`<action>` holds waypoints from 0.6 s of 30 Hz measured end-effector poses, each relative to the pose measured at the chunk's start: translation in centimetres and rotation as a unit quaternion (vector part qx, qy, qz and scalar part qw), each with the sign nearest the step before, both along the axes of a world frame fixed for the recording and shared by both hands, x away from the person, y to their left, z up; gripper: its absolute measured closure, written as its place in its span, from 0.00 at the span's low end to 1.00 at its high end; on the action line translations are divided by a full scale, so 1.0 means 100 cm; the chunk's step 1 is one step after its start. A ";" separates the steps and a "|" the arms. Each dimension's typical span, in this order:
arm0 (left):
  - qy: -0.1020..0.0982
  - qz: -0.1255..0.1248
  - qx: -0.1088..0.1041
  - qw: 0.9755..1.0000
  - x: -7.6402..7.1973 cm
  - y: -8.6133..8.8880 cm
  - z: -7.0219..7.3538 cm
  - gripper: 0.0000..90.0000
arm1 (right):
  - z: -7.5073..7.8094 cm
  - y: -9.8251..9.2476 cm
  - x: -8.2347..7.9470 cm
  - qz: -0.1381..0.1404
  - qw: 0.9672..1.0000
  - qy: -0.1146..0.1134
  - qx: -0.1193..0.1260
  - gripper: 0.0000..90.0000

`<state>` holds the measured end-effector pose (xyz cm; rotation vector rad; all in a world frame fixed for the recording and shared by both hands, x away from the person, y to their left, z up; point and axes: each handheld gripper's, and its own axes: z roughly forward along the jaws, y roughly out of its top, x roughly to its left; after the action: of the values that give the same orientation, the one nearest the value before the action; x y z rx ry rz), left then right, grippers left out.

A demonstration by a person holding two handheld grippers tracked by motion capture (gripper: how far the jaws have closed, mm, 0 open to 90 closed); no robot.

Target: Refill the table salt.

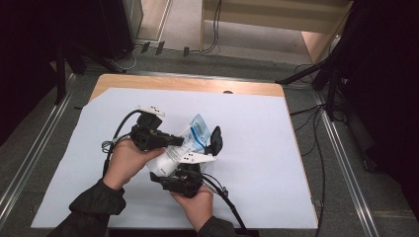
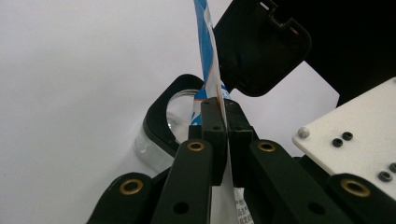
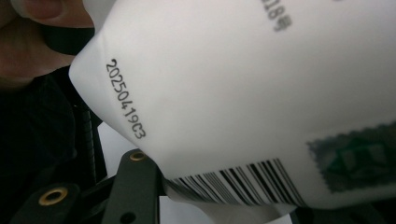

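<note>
One soft white plastic pouch with a blue-and-white printed top (image 1: pixel 190 139) is held above the middle of the table, between the two grippers. It lies tilted, blue sealed end toward the far right, white bottom end toward the near left. A barcode, a printed date code and a green mark are seen on its white face (image 3: pixel 261 93) in the right gripper view.

The left gripper (image 1: pixel 179 140) is brought in from the left. Its jaws are pressed together on the flat blue-and-white sealed edge (image 2: pixel 211 70), pinching the thin film between the pads. This hold is judged to keep the top steady, or to ready it for tearing.

The right gripper (image 1: pixel 182 168) is held beneath and near the pouch's white bottom end. The pouch body lies across its jaws, which stand partly apart; whether the pads press it cannot be told. It is judged to bear the weight while the other end is worked.

One round clear container with a black rim and a hinged black lid standing open (image 2: pixel 175 116) is seen just beyond the pouch; the lid (image 1: pixel 216 139) shows at the pouch's right. Its placement suggests it is meant to receive the contents.

All rests over one pale sheet on the wooden table (image 1: pixel 188 85).

Count: one pouch, one container, two grippers.
</note>
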<state>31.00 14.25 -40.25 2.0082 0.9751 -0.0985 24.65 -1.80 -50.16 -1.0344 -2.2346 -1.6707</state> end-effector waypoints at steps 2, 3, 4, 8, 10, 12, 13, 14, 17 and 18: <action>-0.001 0.002 0.002 1.000 0.000 0.000 0.000 1.00 | 0.000 0.000 0.000 0.001 1.000 0.000 -0.004 0.65; -0.001 0.002 0.003 1.000 0.000 -0.001 0.000 1.00 | 0.000 0.001 0.000 0.002 1.000 -0.002 -0.005 0.65; -0.002 0.002 0.005 1.000 0.000 -0.001 -0.001 1.00 | 0.000 0.001 0.000 0.002 1.000 -0.005 -0.008 0.64; -0.003 -0.001 0.010 1.000 0.001 -0.001 -0.002 1.00 | -0.001 0.002 0.001 0.002 1.000 -0.006 -0.015 0.65; -0.003 0.001 0.008 1.000 0.000 -0.002 -0.002 1.00 | -0.001 0.002 0.001 0.002 1.000 -0.007 -0.016 0.66; -0.004 0.000 0.005 1.000 0.000 -0.002 -0.002 1.00 | -0.001 0.002 0.001 0.003 1.000 -0.008 -0.015 0.67; -0.004 0.000 0.006 1.000 0.000 -0.002 -0.002 1.00 | -0.001 0.002 0.001 0.003 1.000 -0.008 -0.015 0.67; -0.004 0.000 0.006 1.000 0.000 -0.002 -0.002 1.00 | -0.001 0.002 0.001 0.003 1.000 -0.007 -0.014 0.68; -0.003 0.000 0.001 1.000 0.000 -0.001 -0.002 1.00 | -0.001 0.001 0.001 0.004 1.000 -0.007 -0.015 0.68; -0.004 0.001 0.001 1.000 0.001 -0.001 -0.003 1.00 | -0.001 0.001 0.001 0.005 1.000 -0.007 -0.015 0.68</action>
<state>31.05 14.17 -40.51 2.0080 0.9720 -0.0900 24.79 -1.69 -50.22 -1.0190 -2.2771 -1.6488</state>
